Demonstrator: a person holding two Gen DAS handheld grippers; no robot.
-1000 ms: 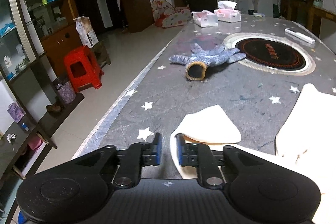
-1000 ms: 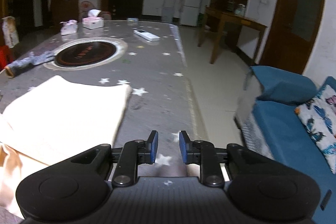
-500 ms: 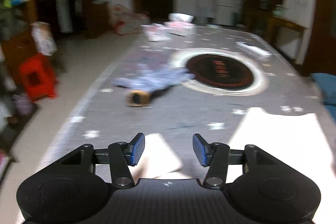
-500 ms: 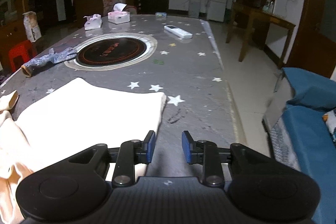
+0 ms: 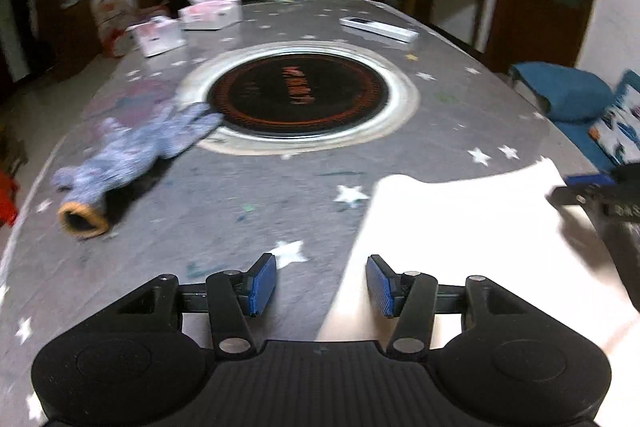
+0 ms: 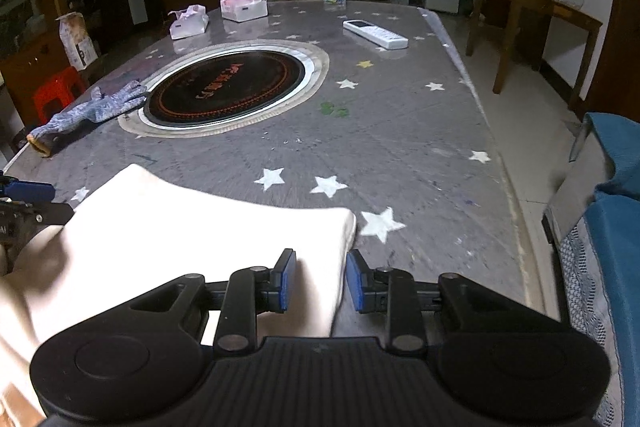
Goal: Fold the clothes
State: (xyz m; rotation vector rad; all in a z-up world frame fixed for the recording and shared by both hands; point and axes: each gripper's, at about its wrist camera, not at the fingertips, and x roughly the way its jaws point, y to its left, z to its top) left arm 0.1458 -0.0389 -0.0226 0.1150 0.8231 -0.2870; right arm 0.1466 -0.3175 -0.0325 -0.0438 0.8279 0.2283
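A cream cloth [image 5: 460, 227] lies folded flat on the grey star-patterned table [image 5: 280, 195]; it also shows in the right wrist view [image 6: 192, 239]. My left gripper [image 5: 322, 285] is open and empty, hovering over the cloth's left edge. My right gripper [image 6: 320, 281] is open and straddles the cloth's right edge, not closed on it. The right gripper shows at the right border of the left wrist view [image 5: 600, 193], and the left gripper at the left border of the right wrist view [image 6: 24, 203].
A blue knit glove [image 5: 136, 151] lies left of the round inset hotplate [image 5: 298, 93]. Two tissue boxes [image 5: 210, 13] and a white remote [image 5: 378, 29] sit at the far end. A blue sofa [image 6: 616, 227] stands past the table's right edge.
My left gripper let go of the cloth's corner, opened wide and swung right over the cloth's left edge. My right gripper opened a little and moved left onto the cloth's right edge.
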